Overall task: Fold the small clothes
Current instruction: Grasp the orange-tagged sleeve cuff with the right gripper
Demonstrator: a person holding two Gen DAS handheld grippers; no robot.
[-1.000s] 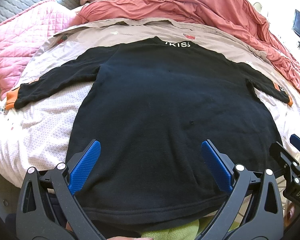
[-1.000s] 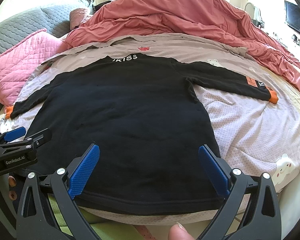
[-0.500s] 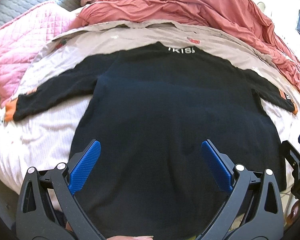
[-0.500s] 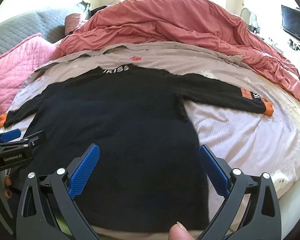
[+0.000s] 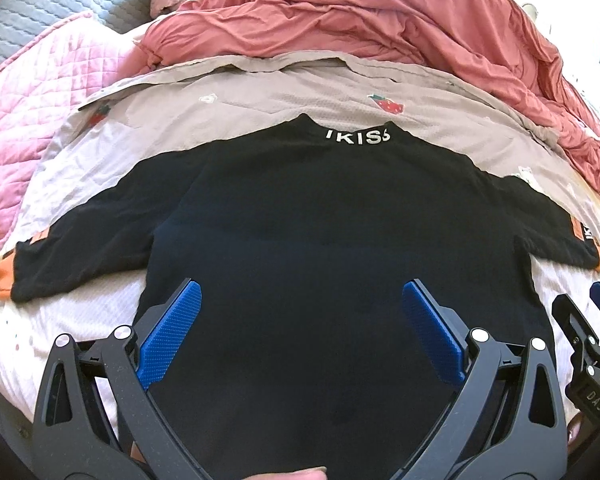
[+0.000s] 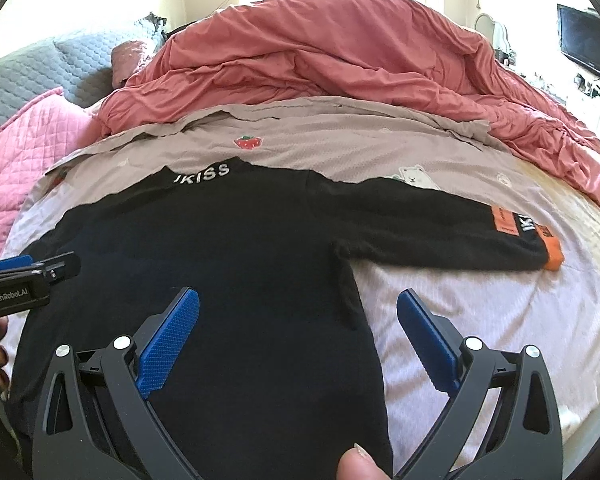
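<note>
A black long-sleeved shirt (image 5: 308,216) with white "IKISS" on the collar and orange cuffs lies flat, back up, sleeves spread, on the bed; it also shows in the right wrist view (image 6: 236,248). My left gripper (image 5: 300,316) is open and empty above the shirt's lower body. My right gripper (image 6: 298,320) is open and empty above the shirt's right side seam, under the right sleeve (image 6: 452,228). The left sleeve's orange cuff (image 5: 4,276) lies at the far left. Each gripper shows at the edge of the other's view.
The shirt lies on a pale printed sheet (image 5: 260,96). A bunched red duvet (image 5: 360,12) fills the back of the bed. A pink quilted pillow (image 5: 32,92) and a grey quilt (image 6: 24,76) lie at the left. A dark screen (image 6: 588,48) stands far right.
Both grippers have moved forward over the shirt, so its hem has dropped out of view. Both stay open.
</note>
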